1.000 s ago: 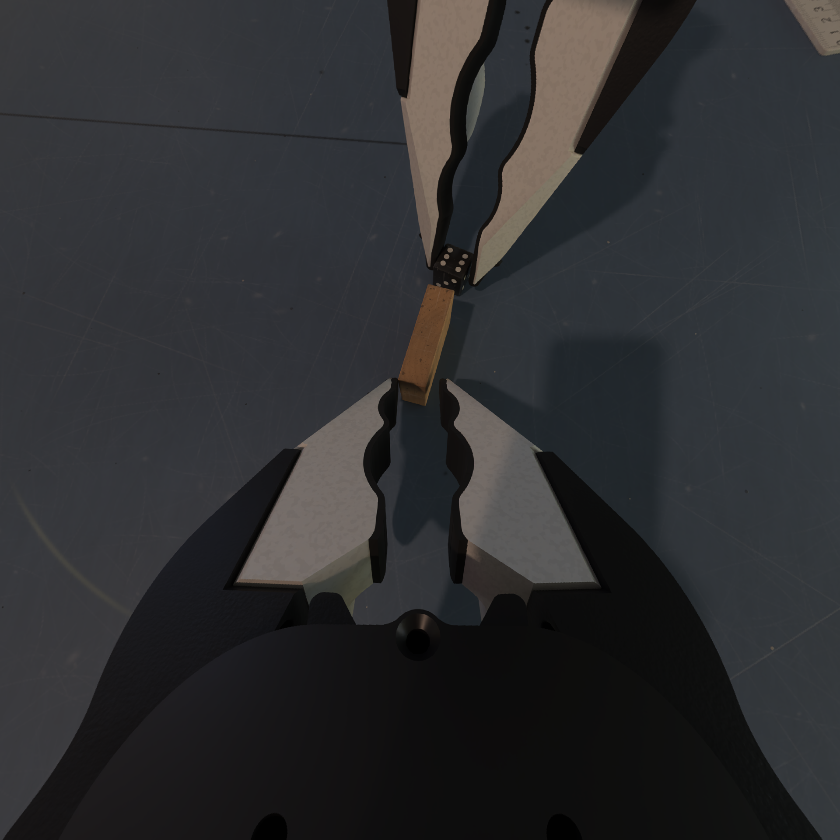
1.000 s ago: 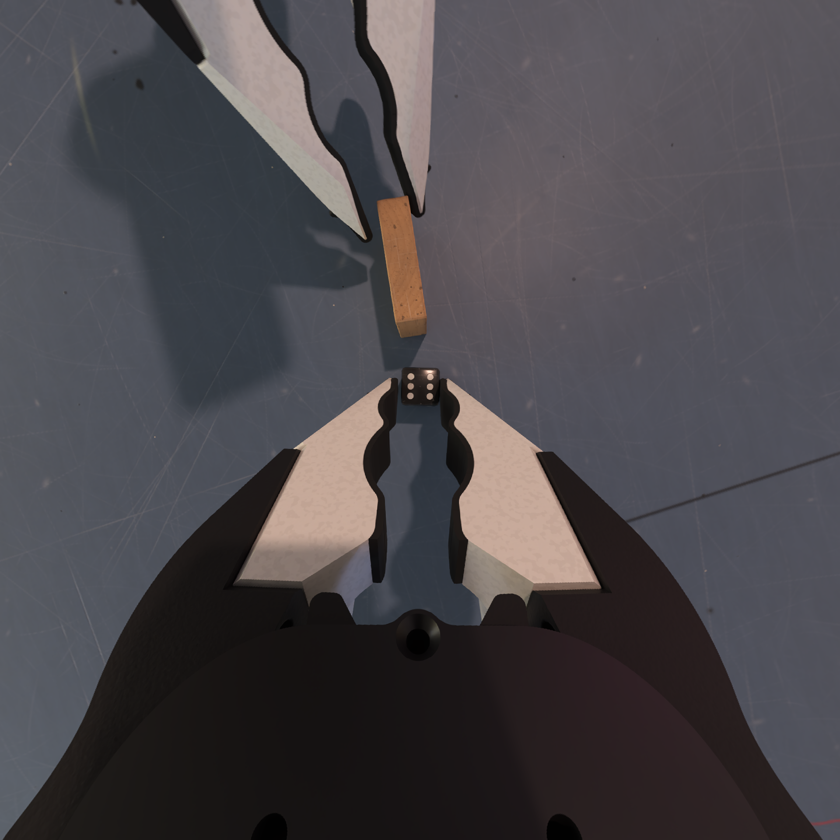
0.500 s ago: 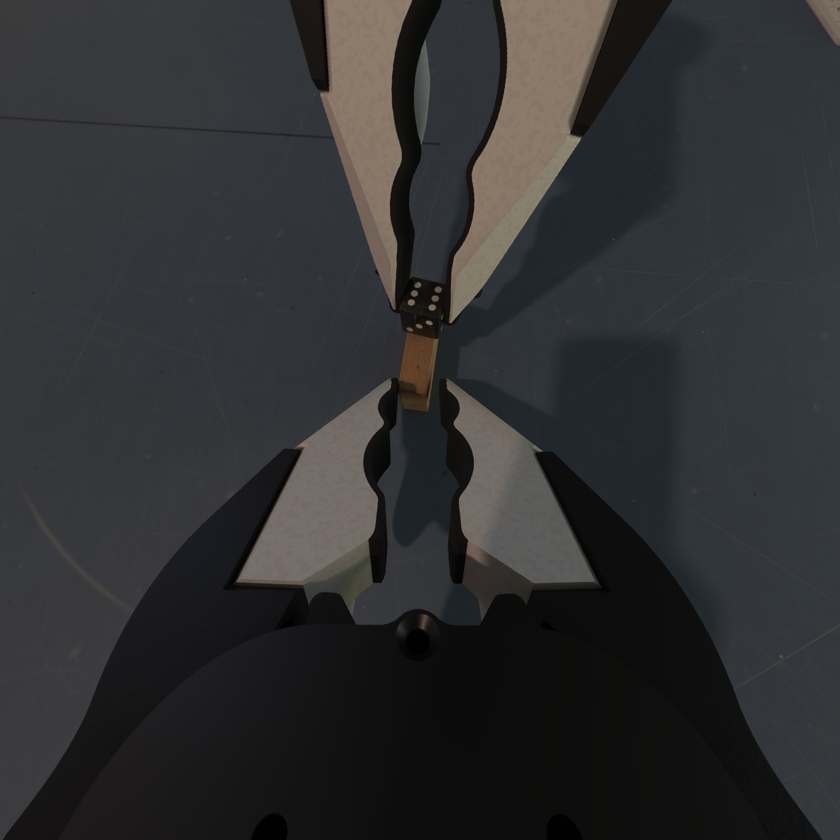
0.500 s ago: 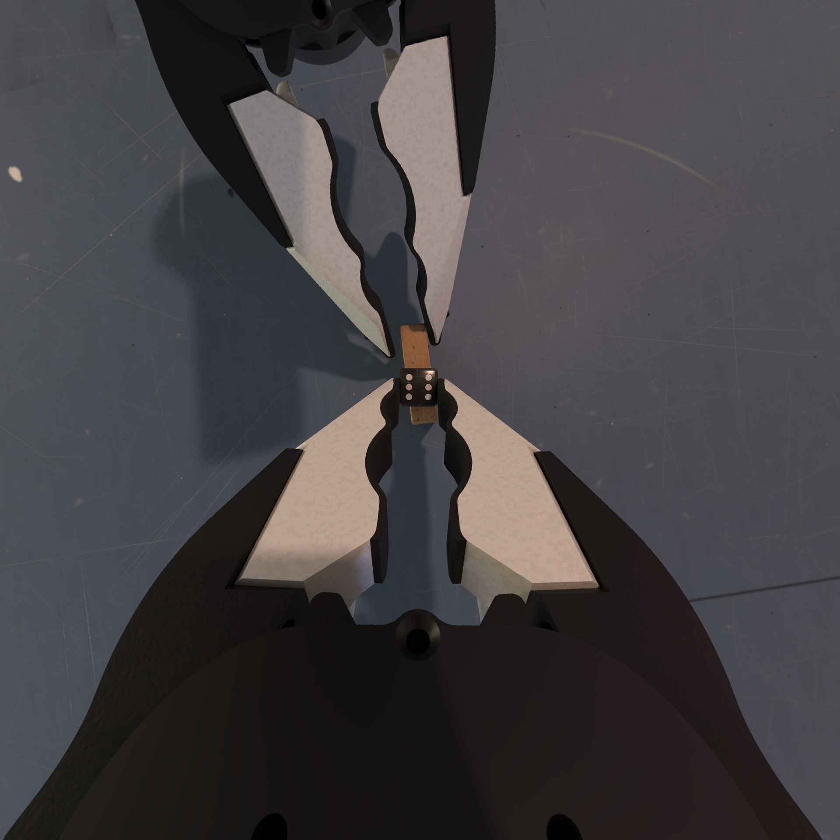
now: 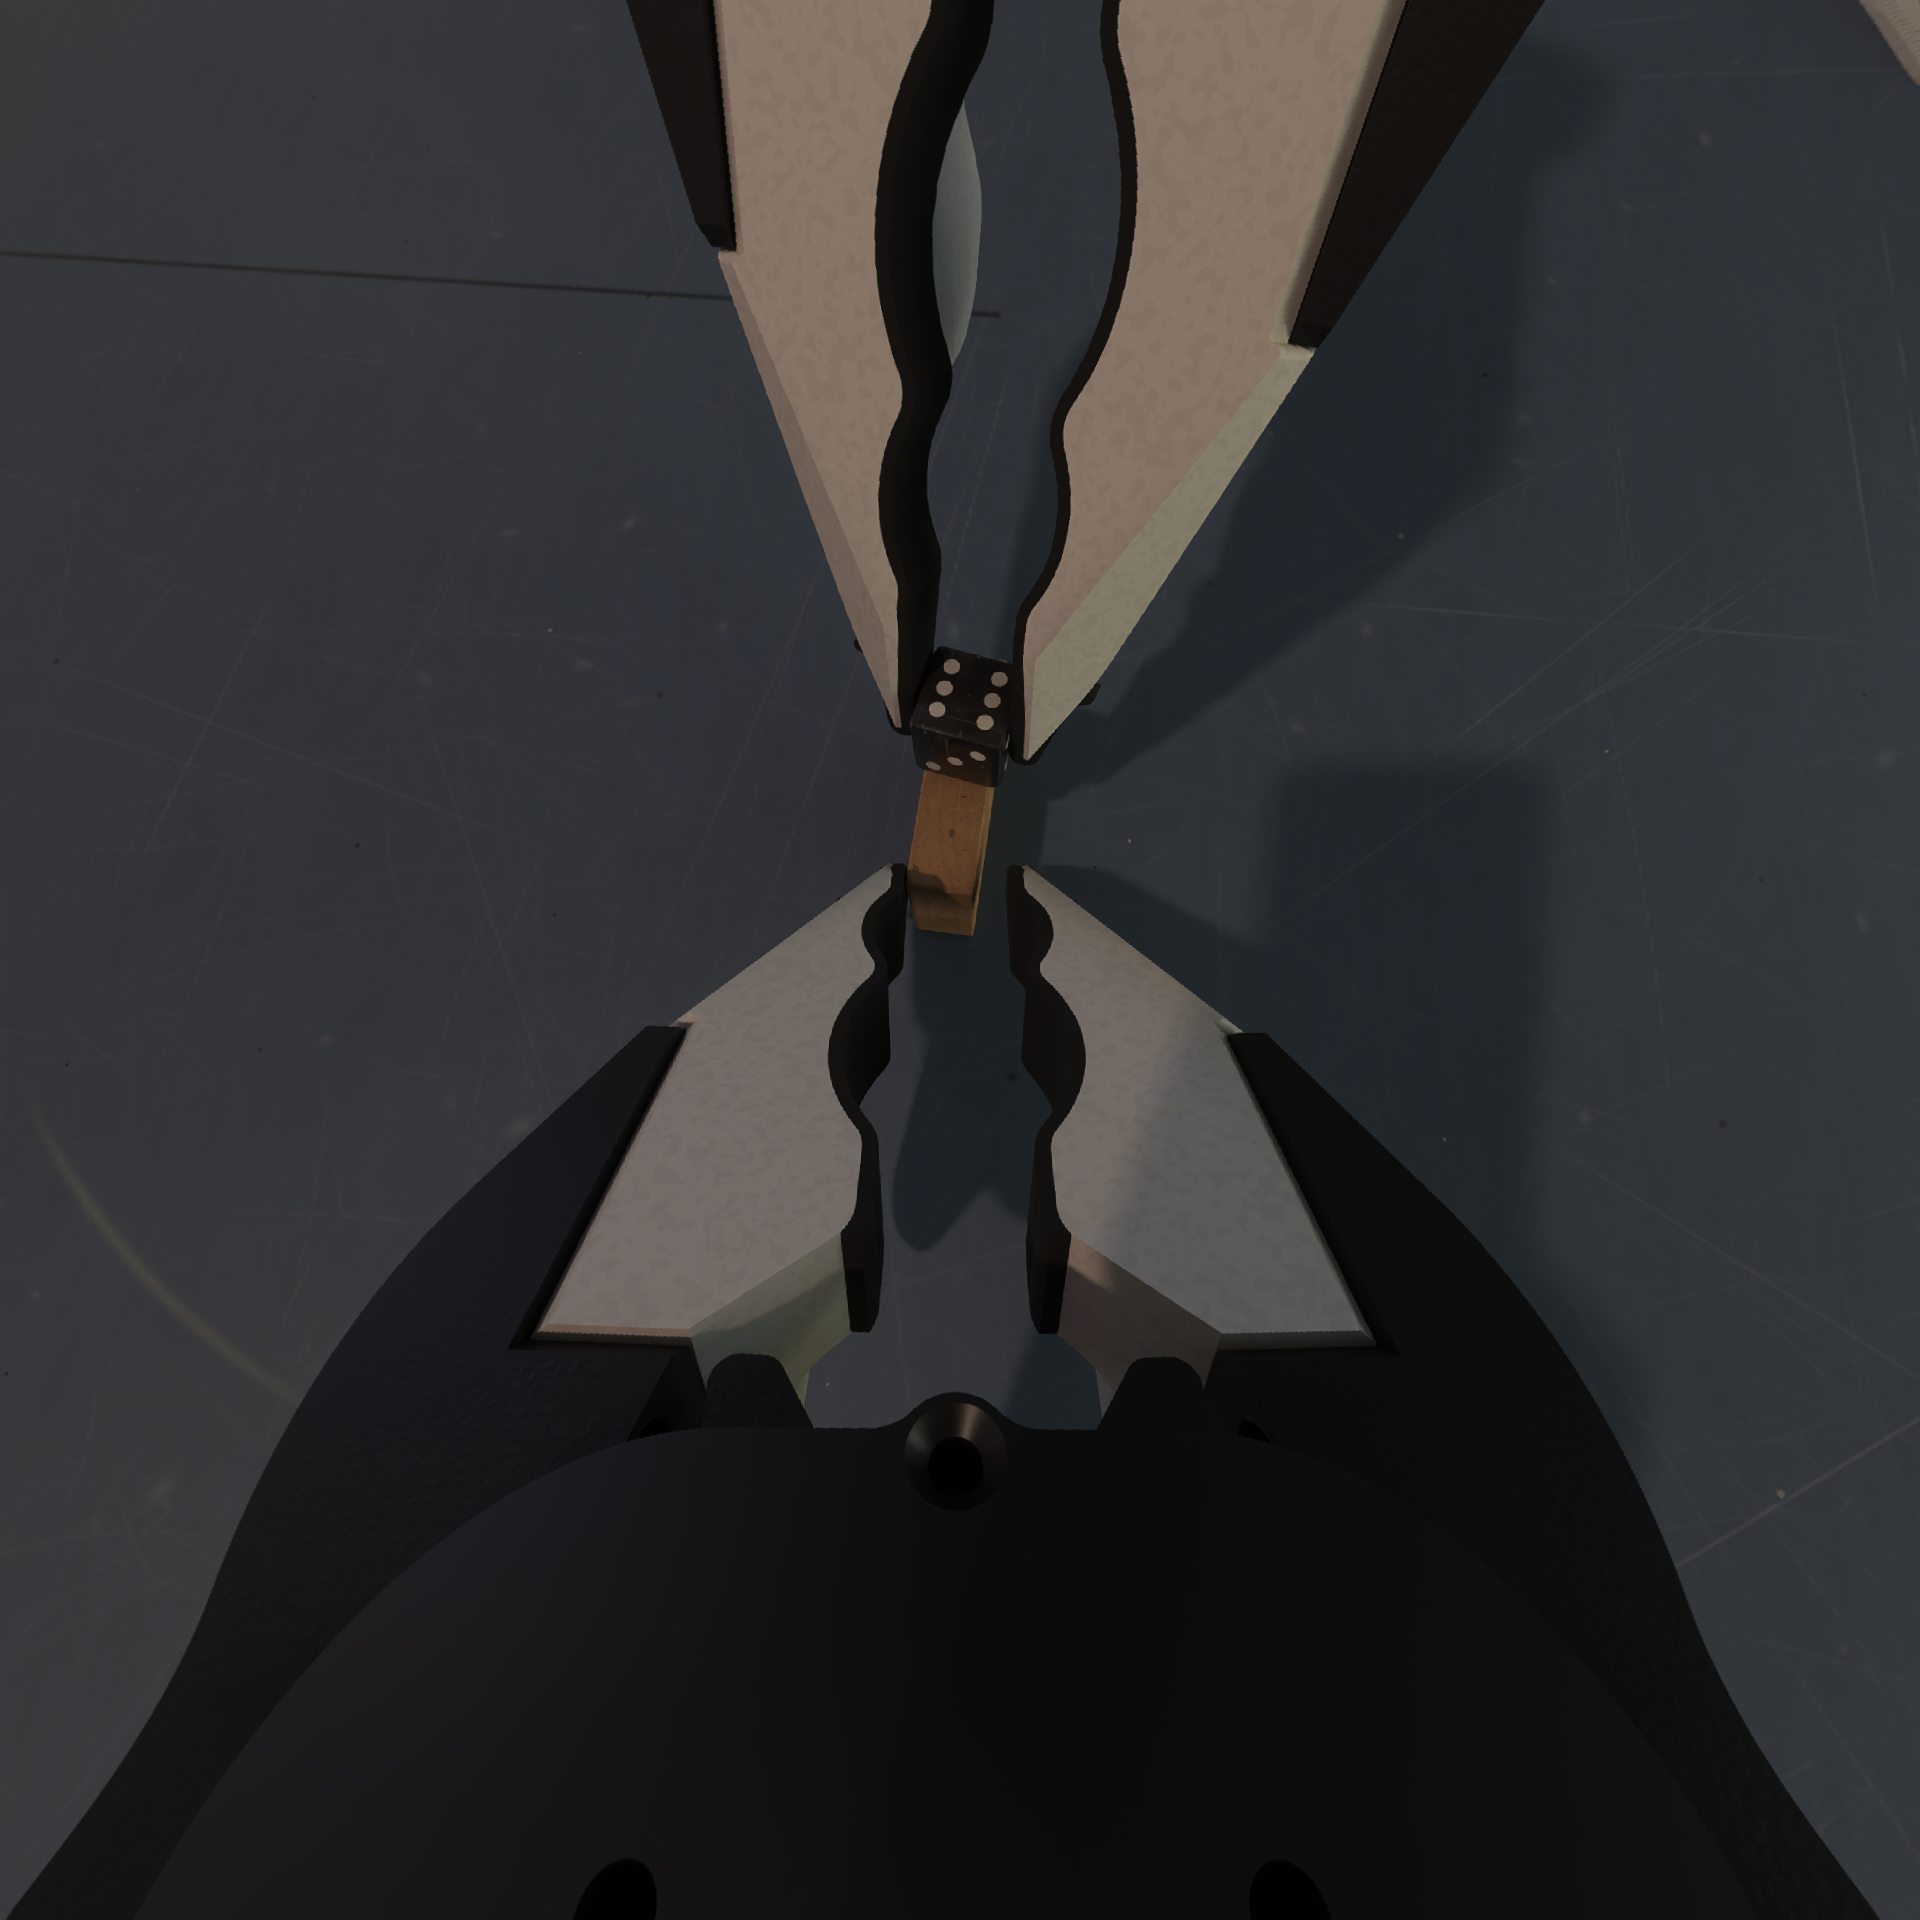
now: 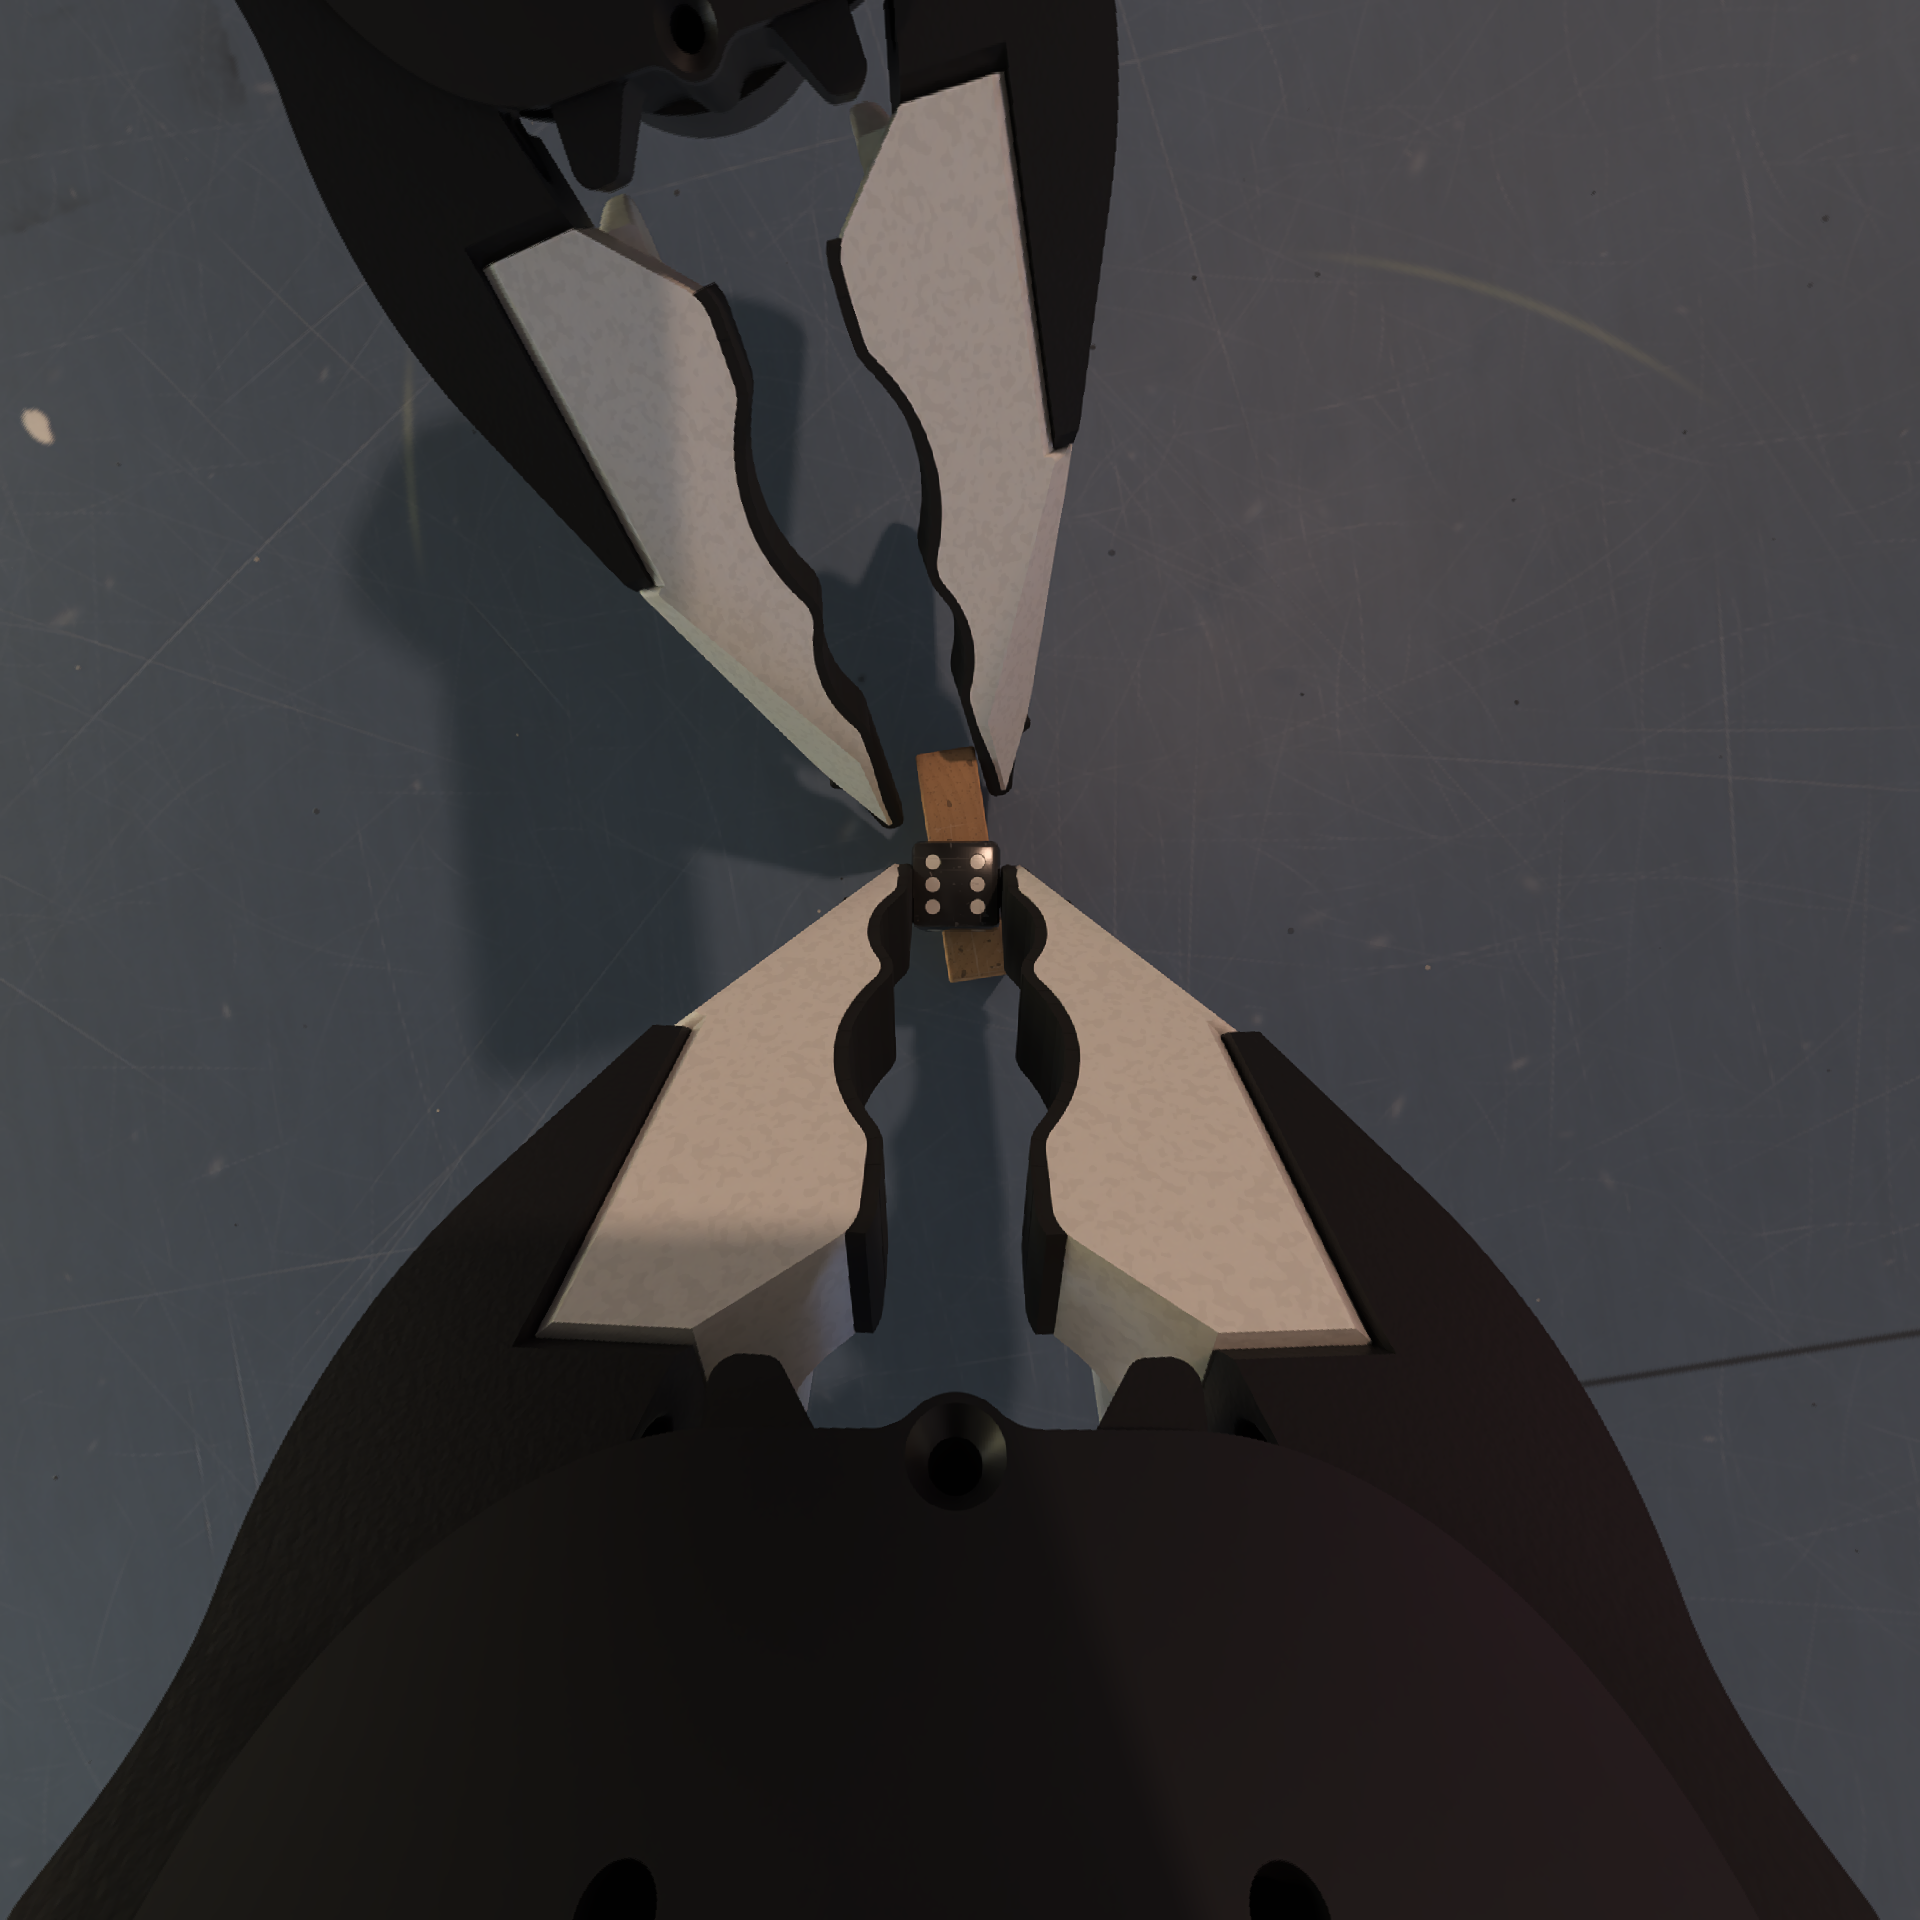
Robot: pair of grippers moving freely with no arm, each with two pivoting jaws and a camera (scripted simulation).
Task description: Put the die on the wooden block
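A small black die [image 6: 956,896] with white pips is pinched between the fingertips of my right gripper [image 6: 961,875]. It hangs over the middle of a narrow wooden block [image 6: 948,805], which shows on both sides of it. My left gripper [image 5: 961,875] faces the right one, its tips on either side of the block's [image 5: 948,842] near end. Its left pad touches the block and a thin gap shows on the right. In the left wrist view the die [image 5: 961,707] and right gripper [image 5: 963,740] hide the block's far part. I cannot tell whether the die touches the block.
The dark blue-grey scratched table [image 5: 416,623] lies all around, with a thin seam line [image 5: 312,270] at the far left. A pale object's corner [image 5: 1908,12] shows at the top right edge of the left wrist view. A small pale fleck [image 6: 36,426] lies on the table.
My right gripper has carried the die from beyond the block's end to over the block, closer to the left gripper. Little has shifted in the last half second. The left gripper has stayed put.
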